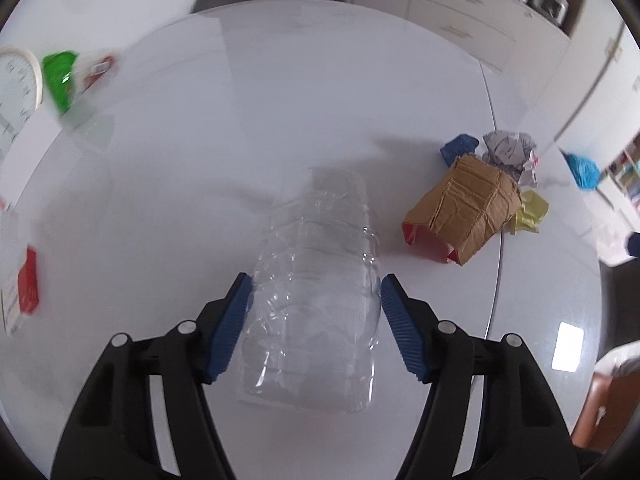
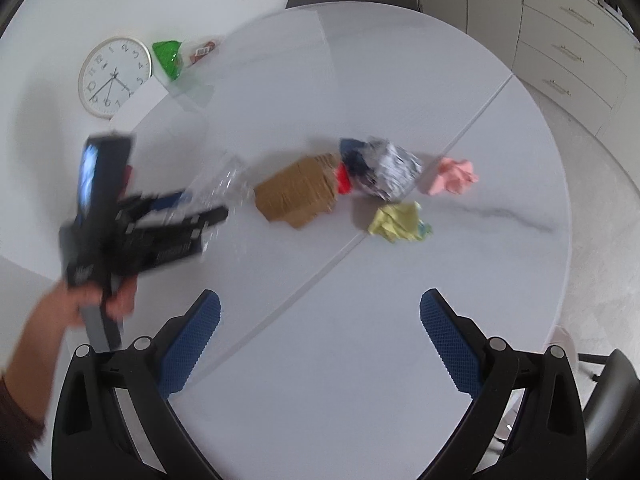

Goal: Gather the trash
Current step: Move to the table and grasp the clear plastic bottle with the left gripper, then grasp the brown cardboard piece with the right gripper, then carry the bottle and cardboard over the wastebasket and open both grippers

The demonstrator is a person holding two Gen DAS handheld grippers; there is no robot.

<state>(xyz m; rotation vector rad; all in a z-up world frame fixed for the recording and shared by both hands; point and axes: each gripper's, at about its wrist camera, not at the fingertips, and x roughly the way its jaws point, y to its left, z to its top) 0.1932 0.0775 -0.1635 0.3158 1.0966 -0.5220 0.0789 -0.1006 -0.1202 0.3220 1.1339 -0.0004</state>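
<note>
Left claw (image 1: 316,300) straddles a crushed clear plastic bottle (image 1: 320,280) lying on the white round surface (image 1: 280,100); blue pads (image 1: 230,328) sit at its sides, contact unclear, so grip state can't be told. Right claw (image 2: 320,328) spread wide, nothing in it, above the surface. Trash cluster right of the bottle: torn cardboard box (image 1: 464,208), crumpled grey paper (image 1: 510,152), yellow wad (image 1: 528,212), pink wad (image 2: 456,176). Wall clock (image 2: 114,76) lies far left.

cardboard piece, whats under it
A red piece pokes out under the cardboard piece, showing at its edges. How far it runs beneath is covered.
</note>
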